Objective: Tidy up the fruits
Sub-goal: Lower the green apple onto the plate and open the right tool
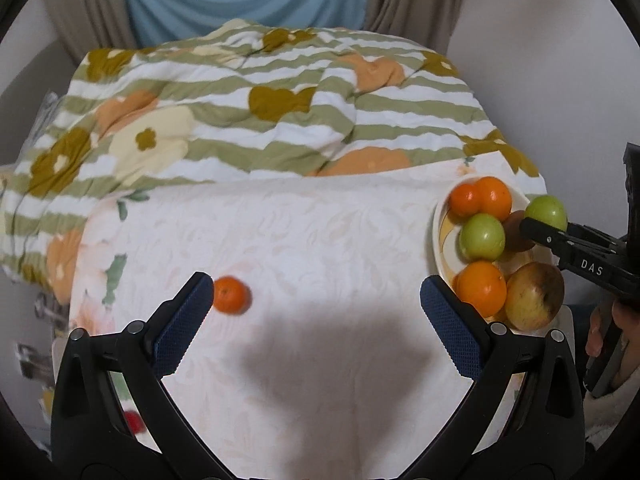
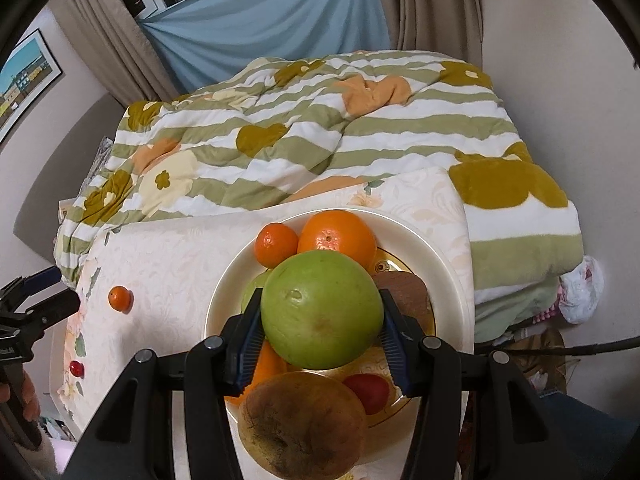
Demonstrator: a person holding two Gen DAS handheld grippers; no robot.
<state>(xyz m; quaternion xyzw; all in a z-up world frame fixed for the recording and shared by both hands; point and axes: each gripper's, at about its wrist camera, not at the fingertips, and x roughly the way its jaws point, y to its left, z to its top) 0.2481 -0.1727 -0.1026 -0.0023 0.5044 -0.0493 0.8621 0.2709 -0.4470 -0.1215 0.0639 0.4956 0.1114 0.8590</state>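
My right gripper (image 2: 322, 322) is shut on a green apple (image 2: 322, 312) and holds it over the cream plate (image 2: 444, 264). The plate holds two oranges (image 2: 336, 236), a small tangerine (image 2: 277, 245), a brown kiwi (image 2: 408, 290), a brownish-yellow apple (image 2: 302, 422), a red fruit (image 2: 368, 392) and a second green apple (image 1: 481, 237). My left gripper (image 1: 316, 300) is open and empty over the white cloth. A loose tangerine (image 1: 230, 294) lies just right of its left fingertip. The held apple (image 1: 546, 208) and the plate (image 1: 442, 232) show in the left wrist view.
A small red fruit (image 2: 76, 368) lies near the cloth's left edge. A rumpled green-striped flowered blanket (image 1: 248, 112) lies behind the white cloth (image 1: 312, 240). Curtains and a blue cloth hang at the back. A crumpled white bag (image 2: 580, 292) lies at the right.
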